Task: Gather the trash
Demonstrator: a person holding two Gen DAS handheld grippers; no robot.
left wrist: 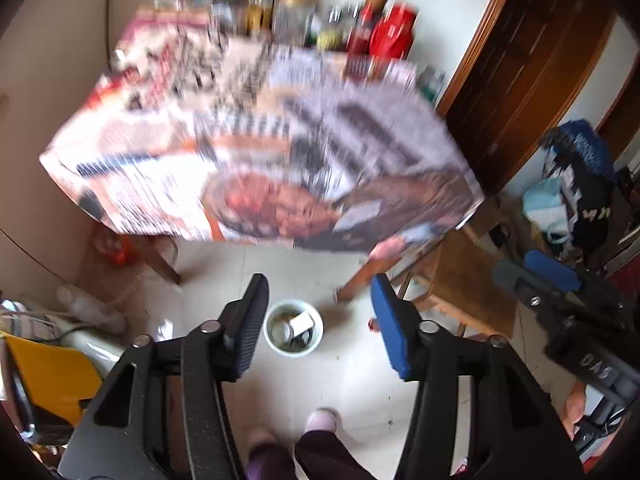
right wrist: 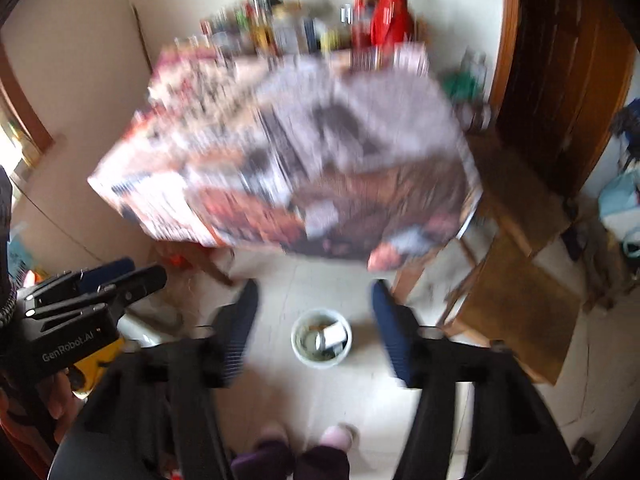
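A: Where's the bin?

B: Round white plastic bucket with scraps, on the tiled floor just off the table's near edge, centred below my left gripper and right gripper; both released, apparently empty.

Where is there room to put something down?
Bare pale floor tiles between the small white trash bucket and the paper-covered table; the table's front is free too. Its back edge is crowded with bottles and jars.

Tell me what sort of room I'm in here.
Probably a home dining or kitchen room: a table under a printed cover, crowded bottles at the wall end, a wooden stool, a small white bucket on tiled floor.
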